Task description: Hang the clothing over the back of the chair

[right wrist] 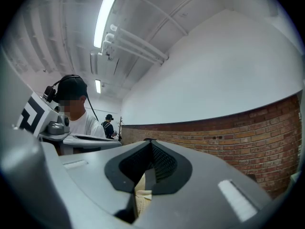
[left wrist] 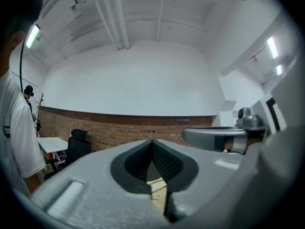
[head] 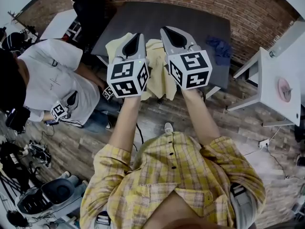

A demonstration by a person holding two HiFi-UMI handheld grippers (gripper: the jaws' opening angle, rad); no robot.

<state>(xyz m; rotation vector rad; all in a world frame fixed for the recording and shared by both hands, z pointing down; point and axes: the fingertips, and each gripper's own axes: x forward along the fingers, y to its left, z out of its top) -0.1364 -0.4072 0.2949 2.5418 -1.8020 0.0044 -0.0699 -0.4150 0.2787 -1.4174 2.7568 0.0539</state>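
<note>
1. Yellow clothing [head: 159, 78] held up in the air in front of the person, draped down between and below both grippers, with its top edge stretched left to right from one grip to the other.
2. At the clothing's top left, left gripper [head: 135, 38], fingers [left wrist: 167, 163] closed on a sliver of yellow fabric.
3. At the clothing's top right, right gripper [head: 167, 32], fingers [right wrist: 162, 161] pinched shut on a pale fold.
4. Behind the clothing, a dark grey surface [head: 190, 23]; beyond and left of the clothing, well apart, a black chair [head: 88, 6].
5. Likely next: carry the clothing leftward, keeping the top edge level. Left gripper nearer that chair. Impossible to tell what stands beneath the clothing.
</note>
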